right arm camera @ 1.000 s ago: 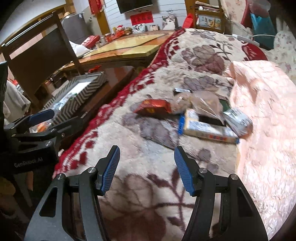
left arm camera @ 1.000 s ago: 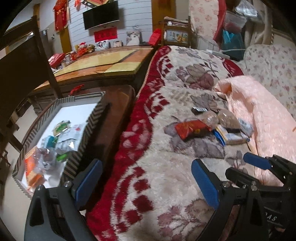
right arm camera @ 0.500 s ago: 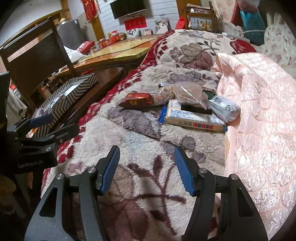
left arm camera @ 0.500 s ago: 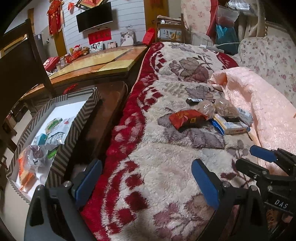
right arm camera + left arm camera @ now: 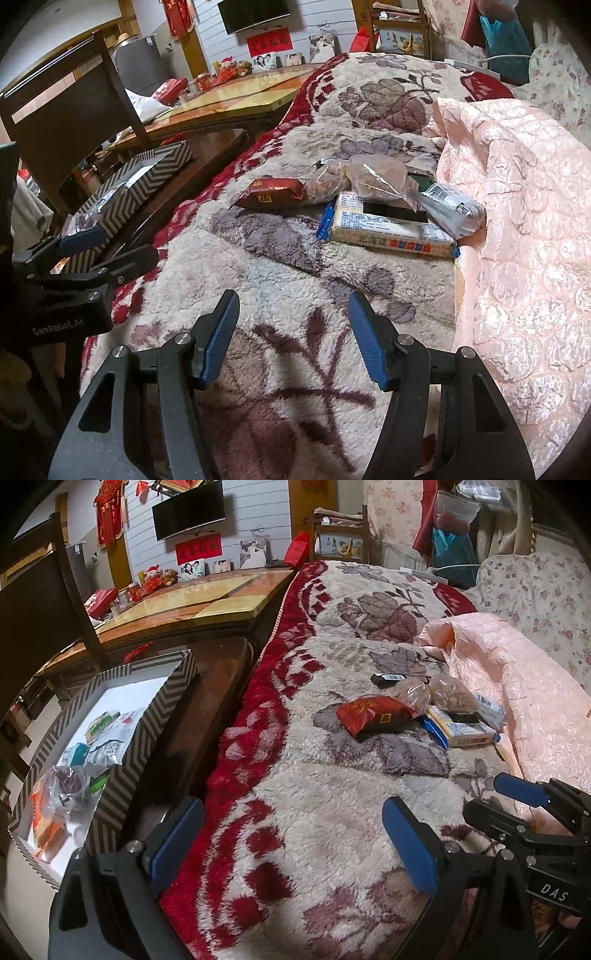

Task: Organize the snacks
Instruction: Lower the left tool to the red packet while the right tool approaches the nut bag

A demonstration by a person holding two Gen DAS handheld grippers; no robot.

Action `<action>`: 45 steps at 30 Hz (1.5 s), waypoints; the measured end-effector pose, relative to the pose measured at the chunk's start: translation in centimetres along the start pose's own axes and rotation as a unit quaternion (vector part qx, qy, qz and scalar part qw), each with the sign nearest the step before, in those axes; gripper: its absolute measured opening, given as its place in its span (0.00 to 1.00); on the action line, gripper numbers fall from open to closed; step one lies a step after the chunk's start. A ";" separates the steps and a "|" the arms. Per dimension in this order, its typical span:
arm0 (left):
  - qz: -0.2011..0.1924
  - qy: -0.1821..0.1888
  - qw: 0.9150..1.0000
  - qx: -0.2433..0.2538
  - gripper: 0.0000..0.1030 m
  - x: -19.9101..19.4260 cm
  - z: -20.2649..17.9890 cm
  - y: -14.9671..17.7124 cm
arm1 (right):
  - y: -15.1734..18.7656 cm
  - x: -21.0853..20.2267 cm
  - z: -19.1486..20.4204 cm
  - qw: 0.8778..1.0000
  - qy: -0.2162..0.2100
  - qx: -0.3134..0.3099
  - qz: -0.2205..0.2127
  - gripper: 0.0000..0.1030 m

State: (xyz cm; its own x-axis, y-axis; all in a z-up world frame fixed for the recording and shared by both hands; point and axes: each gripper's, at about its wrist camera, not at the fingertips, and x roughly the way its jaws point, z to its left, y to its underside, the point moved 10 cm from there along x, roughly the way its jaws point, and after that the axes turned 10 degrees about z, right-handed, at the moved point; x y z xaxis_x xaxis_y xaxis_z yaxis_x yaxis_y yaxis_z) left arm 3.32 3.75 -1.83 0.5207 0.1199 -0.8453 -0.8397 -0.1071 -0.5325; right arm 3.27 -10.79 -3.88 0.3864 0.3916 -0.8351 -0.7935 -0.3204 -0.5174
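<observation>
Right wrist view looks along the right gripper [image 5: 293, 332], whose blue-padded jaws stand wide apart with nothing between them, hovering over a fluffy cream blanket with red and mauve flower pattern [image 5: 280, 280]. Ahead on that blanket lies a loose cluster of snacks — a shiny dark-red foil packet [image 5: 271, 193] at the left, a clear plastic bag of brownish pieces [image 5: 373, 175] touching it, a flat cream-coloured box with blue ends and printed characters [image 5: 388, 230] in front, and a white crinkled wrapper [image 5: 452, 208] resting on the box's right end. A quilted pale-pink cover [image 5: 517, 229] lies just beside the cluster on the right.

At the left edge of this view the left gripper [image 5: 99, 249] shows from the side, jaws apart and holding nothing. Behind it a shallow box with grey-and-white chevron walls [image 5: 140, 184] sits on a dark wooden surface [image 5: 192, 206] beside the bed.

From the left wrist view the left gripper [image 5: 291, 838] is likewise spread wide over the blanket's red border, and the right gripper [image 5: 517, 801] enters at the lower right. The chevron box [image 5: 147, 723] is well apart from the snack cluster, at the left; inside it lie several packets — an orange one [image 5: 46, 830], a clear bag with dark contents [image 5: 68, 782] and a white-and-green packet [image 5: 107, 747].
</observation>
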 end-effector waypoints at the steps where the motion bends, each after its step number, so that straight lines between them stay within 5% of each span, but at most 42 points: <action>1: 0.000 0.000 1.000 0.001 0.96 0.0 0.0 0.0 | 0.1 0.0 0.0 1.000 0.000 0.001 0.000 0.59; 12: 0.004 0.008 1.000 0.010 0.96 0.8 -1.1 -0.9 | -1.4 0.4 -0.2 1.000 0.001 0.004 0.000 0.59; 24: 0.021 0.064 0.997 0.045 0.96 3.4 -3.6 -4.2 | -2.8 0.7 -2.4 1.000 0.006 0.023 0.000 0.59; 41: 0.066 0.143 0.975 0.159 0.95 8.0 -8.1 -7.9 | -3.5 1.1 -4.7 0.999 0.004 0.046 0.006 0.59; 43: 0.062 0.152 0.973 0.162 0.92 8.2 -8.4 -8.0 | -3.6 1.1 -5.0 0.999 0.005 0.049 0.006 0.59; 45: 0.068 0.156 0.971 0.168 0.77 8.5 -8.6 -8.0 | -3.6 1.1 -5.2 0.999 0.005 0.052 0.006 0.59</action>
State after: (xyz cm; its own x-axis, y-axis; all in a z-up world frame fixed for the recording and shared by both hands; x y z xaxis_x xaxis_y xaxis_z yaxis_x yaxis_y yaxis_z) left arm 15.76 -2.92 -5.16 0.3796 -0.1837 -0.9067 -0.8790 0.2340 -0.4154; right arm 9.03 -13.68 -3.91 0.3799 0.3797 -0.8435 -0.8426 -0.2343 -0.4849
